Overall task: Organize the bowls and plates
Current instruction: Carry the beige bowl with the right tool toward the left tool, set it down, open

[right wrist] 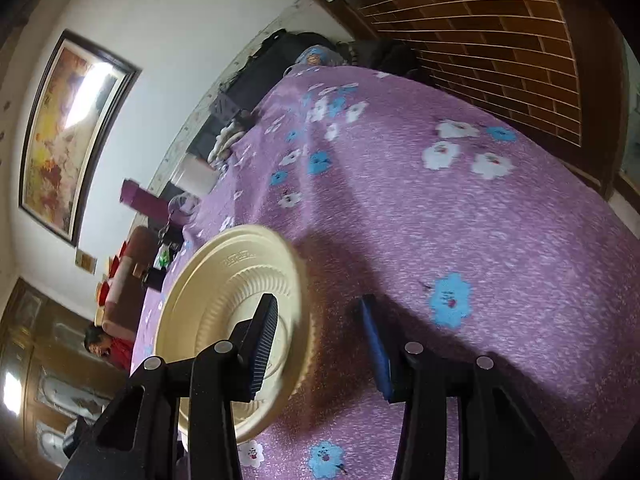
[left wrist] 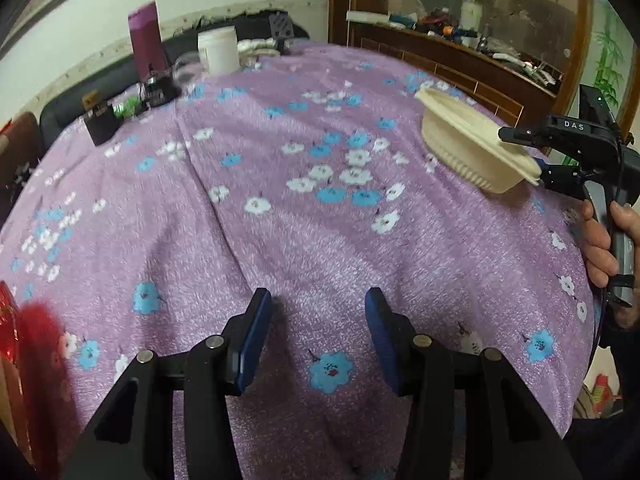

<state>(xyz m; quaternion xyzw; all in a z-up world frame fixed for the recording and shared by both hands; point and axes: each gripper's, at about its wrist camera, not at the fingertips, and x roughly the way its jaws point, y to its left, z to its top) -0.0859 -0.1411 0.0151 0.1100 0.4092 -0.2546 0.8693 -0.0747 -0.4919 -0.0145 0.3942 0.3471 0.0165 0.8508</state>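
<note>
The right hand-held gripper [left wrist: 538, 158] grips the cream bowl [left wrist: 472, 148] by its rim above the tabletop [left wrist: 280, 240]; the left hand-held gripper [left wrist: 318, 336] is open and empty.

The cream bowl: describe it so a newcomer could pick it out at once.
Start at the table under the purple flowered cloth, then look to its right side, near the dark wooden cabinet. There the cream bowl hangs tilted above the cloth, its rim between the right gripper's jaws. It is the only pale, ribbed, wide-rimmed dish; the other items stand at the far left edge.
</note>
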